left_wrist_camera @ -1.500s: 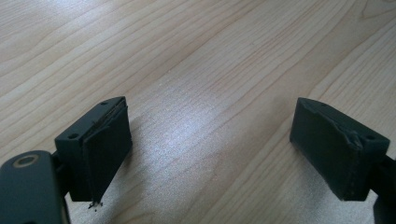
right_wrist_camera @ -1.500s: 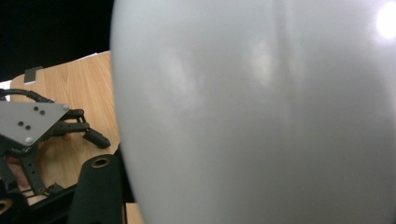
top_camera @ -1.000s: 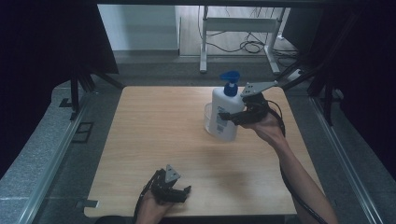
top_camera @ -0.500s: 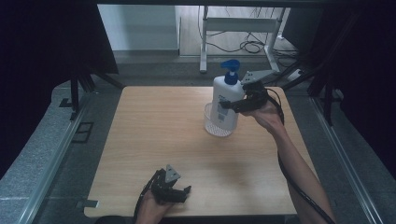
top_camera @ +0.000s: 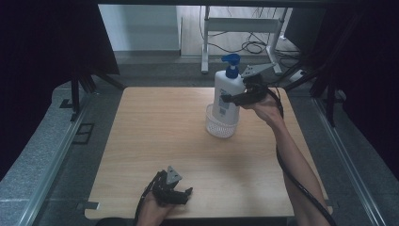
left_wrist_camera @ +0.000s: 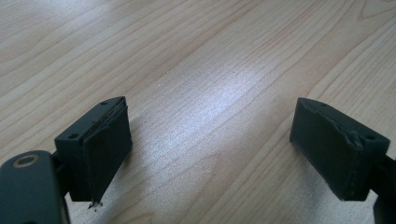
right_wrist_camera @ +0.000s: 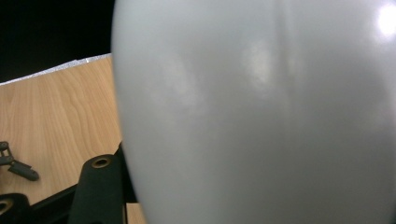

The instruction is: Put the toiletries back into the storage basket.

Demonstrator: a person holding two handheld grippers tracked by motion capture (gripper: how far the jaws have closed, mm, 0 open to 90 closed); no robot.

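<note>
Right tongs [top_camera: 229, 99] around upright pump bottle [top_camera: 226, 94], pump-end up.

A tall white plastic pump bottle with a blue pump head [top_camera: 227, 89] is standing upright, gripped across its upper body by the jaws of the right tool [top_camera: 228, 98], which is reaching it from the side. Its base is sitting inside or just over a small round white mesh basket [top_camera: 221, 126] directly below that tool; which of the two cannot be told. In the right gripper view the bottle's smooth white wall [right_wrist_camera: 261, 121] is looming right against the tool.
</note>
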